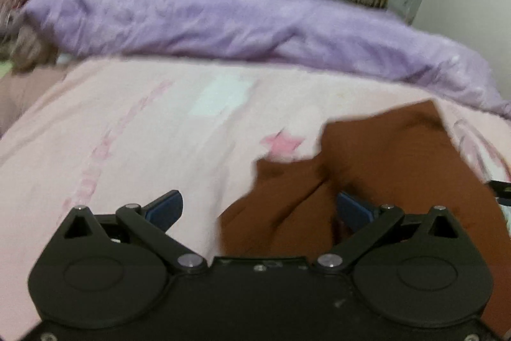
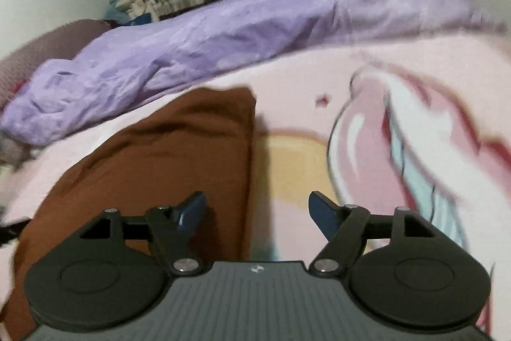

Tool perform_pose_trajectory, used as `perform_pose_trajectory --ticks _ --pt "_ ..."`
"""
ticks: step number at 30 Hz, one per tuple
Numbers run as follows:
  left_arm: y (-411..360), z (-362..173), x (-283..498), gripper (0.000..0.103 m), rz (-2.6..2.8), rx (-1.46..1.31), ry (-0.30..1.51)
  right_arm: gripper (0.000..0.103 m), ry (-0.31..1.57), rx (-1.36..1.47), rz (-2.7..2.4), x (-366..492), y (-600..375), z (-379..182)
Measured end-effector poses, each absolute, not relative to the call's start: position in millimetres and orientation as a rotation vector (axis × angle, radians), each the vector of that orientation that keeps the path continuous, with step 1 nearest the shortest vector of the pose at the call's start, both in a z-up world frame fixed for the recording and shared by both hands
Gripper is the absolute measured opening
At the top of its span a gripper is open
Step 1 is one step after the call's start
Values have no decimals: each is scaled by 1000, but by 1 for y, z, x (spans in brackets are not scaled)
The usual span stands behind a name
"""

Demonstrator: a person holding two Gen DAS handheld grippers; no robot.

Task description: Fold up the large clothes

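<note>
The left gripper, low in its frame, hangs with jaws spread wide over the rumpled rust-brown cloth garment at lower right, gripping nothing. A crumpled lilac quilt banks across the upper frame. The right gripper is also spread and empty — the brown garment's straight edge runs just under its left finger. Pinch carelessly and the pale pink printed bedsheet could come up too. Open sheet lies to the right — room to fold; the quilt hems in the far side.
</note>
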State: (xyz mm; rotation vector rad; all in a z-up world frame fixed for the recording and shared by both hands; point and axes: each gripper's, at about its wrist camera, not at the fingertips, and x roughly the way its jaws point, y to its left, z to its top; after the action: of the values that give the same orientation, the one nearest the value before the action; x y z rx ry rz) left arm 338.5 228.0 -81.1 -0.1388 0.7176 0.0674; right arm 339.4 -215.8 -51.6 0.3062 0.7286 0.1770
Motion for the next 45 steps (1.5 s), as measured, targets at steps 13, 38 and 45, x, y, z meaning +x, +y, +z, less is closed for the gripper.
perform_pose_trajectory --ticks 13,38,45 --pt "236 -123 362 103 -220 -350 939 100 796 393 386 331 -222 -49" --pt "200 -92 344 18 -267 -259 742 57 729 315 500 335 -175 -27" --pt "148 -38 336 15 -353 -262 634 57 581 242 465 309 -220 41"
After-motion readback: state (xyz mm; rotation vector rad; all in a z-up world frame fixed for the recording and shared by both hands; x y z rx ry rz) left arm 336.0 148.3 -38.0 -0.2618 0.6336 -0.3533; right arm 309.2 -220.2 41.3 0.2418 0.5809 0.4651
